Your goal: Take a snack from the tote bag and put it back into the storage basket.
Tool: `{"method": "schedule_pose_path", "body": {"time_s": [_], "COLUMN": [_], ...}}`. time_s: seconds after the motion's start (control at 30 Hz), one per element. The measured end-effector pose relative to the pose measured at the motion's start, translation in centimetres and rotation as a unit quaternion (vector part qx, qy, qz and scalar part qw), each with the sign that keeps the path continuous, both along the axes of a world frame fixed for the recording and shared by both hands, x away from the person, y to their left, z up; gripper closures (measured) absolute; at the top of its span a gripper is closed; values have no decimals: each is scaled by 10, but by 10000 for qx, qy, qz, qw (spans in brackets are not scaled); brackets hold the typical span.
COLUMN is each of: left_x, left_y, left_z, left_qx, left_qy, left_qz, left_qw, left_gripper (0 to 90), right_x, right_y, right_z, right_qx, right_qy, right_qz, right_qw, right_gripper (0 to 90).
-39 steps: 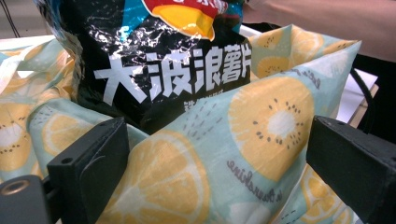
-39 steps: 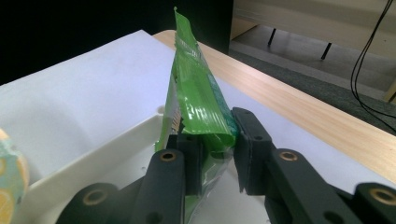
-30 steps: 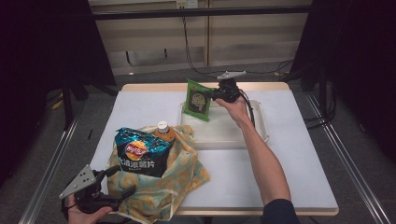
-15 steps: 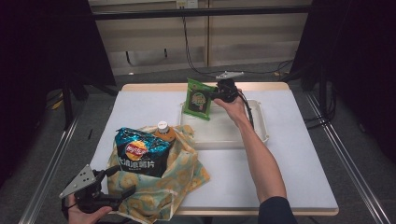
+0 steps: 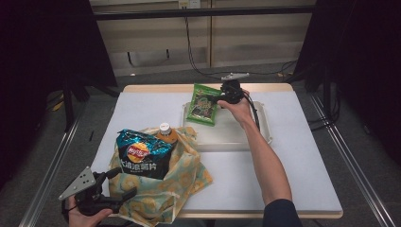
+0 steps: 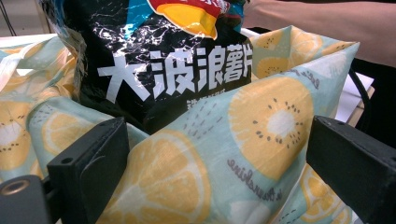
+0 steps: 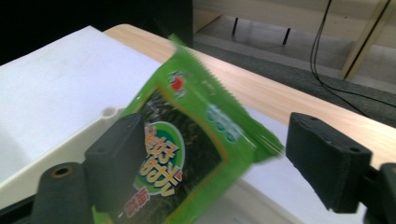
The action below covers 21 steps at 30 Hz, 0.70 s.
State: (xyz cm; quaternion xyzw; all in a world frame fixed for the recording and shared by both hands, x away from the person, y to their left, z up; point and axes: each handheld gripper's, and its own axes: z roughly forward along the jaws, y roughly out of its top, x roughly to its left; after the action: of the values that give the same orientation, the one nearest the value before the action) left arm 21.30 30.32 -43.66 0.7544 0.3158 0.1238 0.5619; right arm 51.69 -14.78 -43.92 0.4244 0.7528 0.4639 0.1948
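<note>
Right gripper (image 5: 221,97) jaws just opened wide around green snack packet (image 5: 203,103), releasing it over white tray (image 5: 227,137); left gripper (image 5: 120,184) gaping at fruit-print bag (image 5: 184,177), nothing clamped.

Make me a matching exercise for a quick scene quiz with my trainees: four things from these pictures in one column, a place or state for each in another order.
Things:
1. green snack packet
2. chip bag
3. bottle
4. tray

Places or states:
A. white, lies on the table beyond the fruit-print bag
B. dark, stands in the fruit-print bag with big white lettering
C. between the open jaws of the right gripper, above the tray's far end
D. white cap pokes up behind the chip bag

Pairs: 1-C, 2-B, 3-D, 4-A
</note>
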Motion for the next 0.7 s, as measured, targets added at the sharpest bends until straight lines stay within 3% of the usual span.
{"method": "schedule_pose_path", "body": {"time_s": [0.17, 0.27, 0.33, 0.37, 0.4, 0.53, 0.6, 0.63, 0.7], "left_x": [0, 0, 0, 0, -1, -1, -1, -1, -1], "left_y": [-1, -1, -1, -1, -2, -3, -3, -3, -2], "left_z": [0, 0, 0, 0, 1, 1, 1, 1, 1], "left_qx": [46, 40, 37, 28, 34, 76, 70, 70, 70], "left_qy": [-23, -26, -27, -23, -31, -54, -52, -52, -61], "left_qz": [-6, -10, 21, -9, 25, 23, -3, -3, -9], "left_qw": [10000, 10000, 10000, 10000, 10000, 10000, 10000, 10000, 10000], "left_gripper": [62, 62, 62, 62, 62, 62, 62, 62, 62], "right_x": [-4, -15, -23, -23, -31, -42, -44, -44, -46], "right_y": [-6, -9, -8, -8, -4, 10, 18, 18, 30], "right_z": [7, 17, 20, 20, 18, 9, 0, 0, -13], "right_qx": [1, 47, 128, 128, 166, 160, 81, 81, -64], "right_qy": [-31, -123, -122, -122, 30, 295, 404, 404, 601], "right_qz": [-55, 88, 319, 319, 661, 1158, 1369, 1369, 1598], "right_qw": [10000, 9999, 9993, 9993, 9977, 9927, 9897, 9897, 9853], "right_gripper": [175, 346, 555, 555, 718, 886, 900, 900, 900]}}
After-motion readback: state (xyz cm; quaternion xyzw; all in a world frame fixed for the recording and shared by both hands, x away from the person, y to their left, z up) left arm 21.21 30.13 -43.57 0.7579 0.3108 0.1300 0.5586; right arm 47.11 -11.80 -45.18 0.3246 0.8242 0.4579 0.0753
